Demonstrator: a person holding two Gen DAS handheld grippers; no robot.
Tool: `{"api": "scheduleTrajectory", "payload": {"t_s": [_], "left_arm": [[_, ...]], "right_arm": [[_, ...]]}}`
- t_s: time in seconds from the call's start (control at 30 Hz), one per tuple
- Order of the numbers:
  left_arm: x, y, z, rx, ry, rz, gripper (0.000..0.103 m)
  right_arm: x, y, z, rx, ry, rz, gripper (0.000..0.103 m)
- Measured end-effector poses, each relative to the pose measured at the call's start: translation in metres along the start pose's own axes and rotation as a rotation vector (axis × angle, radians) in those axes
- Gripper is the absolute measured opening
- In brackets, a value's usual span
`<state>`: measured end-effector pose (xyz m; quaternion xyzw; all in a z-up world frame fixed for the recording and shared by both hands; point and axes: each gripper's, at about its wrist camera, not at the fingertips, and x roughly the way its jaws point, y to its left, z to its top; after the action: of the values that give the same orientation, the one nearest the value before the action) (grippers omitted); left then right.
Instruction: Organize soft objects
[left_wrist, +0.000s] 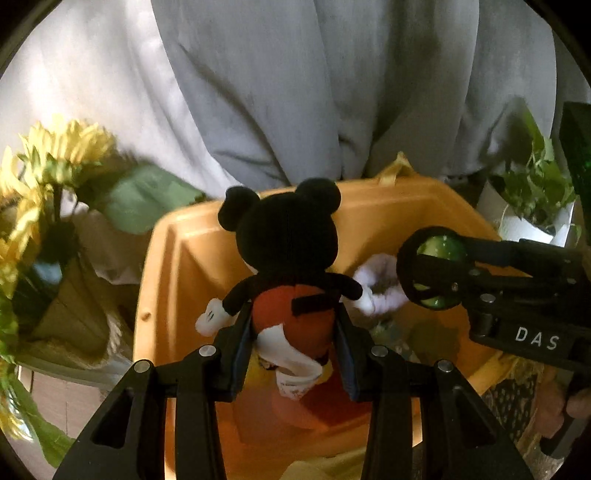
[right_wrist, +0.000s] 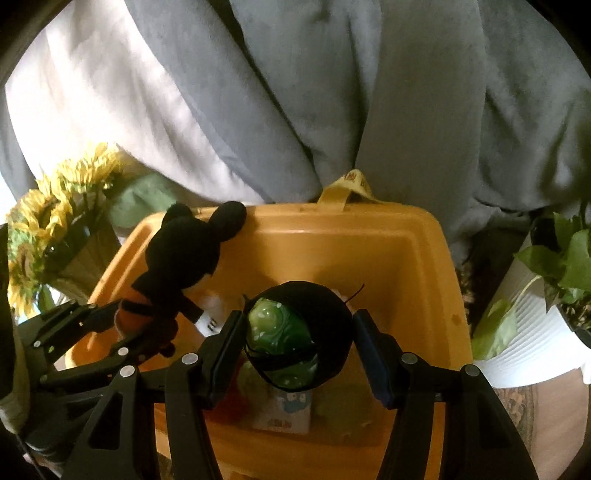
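Observation:
My left gripper (left_wrist: 295, 328) is shut on a mouse plush toy (left_wrist: 284, 258) with a black head, red shorts and white gloves, held by the body above an open orange bin (left_wrist: 406, 206). In the right wrist view the same plush (right_wrist: 177, 266) hangs at the bin's left rim (right_wrist: 332, 218). My right gripper (right_wrist: 295, 332) is shut on a green round soft toy (right_wrist: 280, 339) wrapped in a black band, over the bin's middle. From the left wrist view that green toy (left_wrist: 439, 251) and the right gripper (left_wrist: 432, 273) are at the right.
Several soft items lie on the bin's floor (right_wrist: 284, 410). Yellow sunflowers (left_wrist: 44, 166) in a wrapped bouquet stand left of the bin. A white pot with a green leafy plant (right_wrist: 546, 306) stands to the right. Grey curtains (left_wrist: 295, 74) hang behind. The bin has a yellow strap handle (right_wrist: 351, 184).

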<state>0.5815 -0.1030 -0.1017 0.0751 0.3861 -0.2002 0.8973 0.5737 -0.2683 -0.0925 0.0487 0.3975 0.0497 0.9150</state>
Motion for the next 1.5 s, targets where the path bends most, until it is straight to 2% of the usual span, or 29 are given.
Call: {"api": "scheduleTrajectory", "payload": {"t_s": [0.23, 0.37, 0.47, 0.53, 0.93, 1.17, 1.37, 1.5], "left_arm": [[0.002, -0.001, 0.001, -0.017, 0.104, -0.071, 0.041], [0.008, -0.005, -0.001, -0.013, 0.118, -0.041, 0.043], [0.010, -0.007, -0.001, -0.024, 0.122, -0.042, 0.051], [0.007, -0.007, 0.001, -0.023, 0.109, -0.027, 0.059], [-0.038, -0.006, 0.002, -0.062, -0.010, 0.044, 0.063], [-0.091, -0.008, -0.011, -0.087, -0.106, 0.119, 0.066], [-0.139, -0.012, -0.033, -0.096, -0.185, 0.186, 0.074], [-0.165, -0.012, -0.049, -0.103, -0.222, 0.220, 0.081]], "right_arm": [[0.001, 0.001, -0.002, 0.004, 0.045, 0.020, 0.061], [0.003, 0.000, -0.003, 0.010, 0.065, 0.009, 0.062], [0.002, -0.002, -0.003, 0.013, 0.064, 0.003, 0.063], [0.001, -0.004, -0.002, 0.019, 0.059, -0.017, 0.065], [-0.033, -0.006, -0.003, 0.044, 0.001, -0.063, 0.065], [-0.075, 0.007, -0.016, 0.022, -0.068, -0.080, 0.065], [-0.115, 0.025, -0.035, 0.007, -0.121, -0.082, 0.066], [-0.140, 0.040, -0.053, 0.005, -0.152, -0.090, 0.075]]}}
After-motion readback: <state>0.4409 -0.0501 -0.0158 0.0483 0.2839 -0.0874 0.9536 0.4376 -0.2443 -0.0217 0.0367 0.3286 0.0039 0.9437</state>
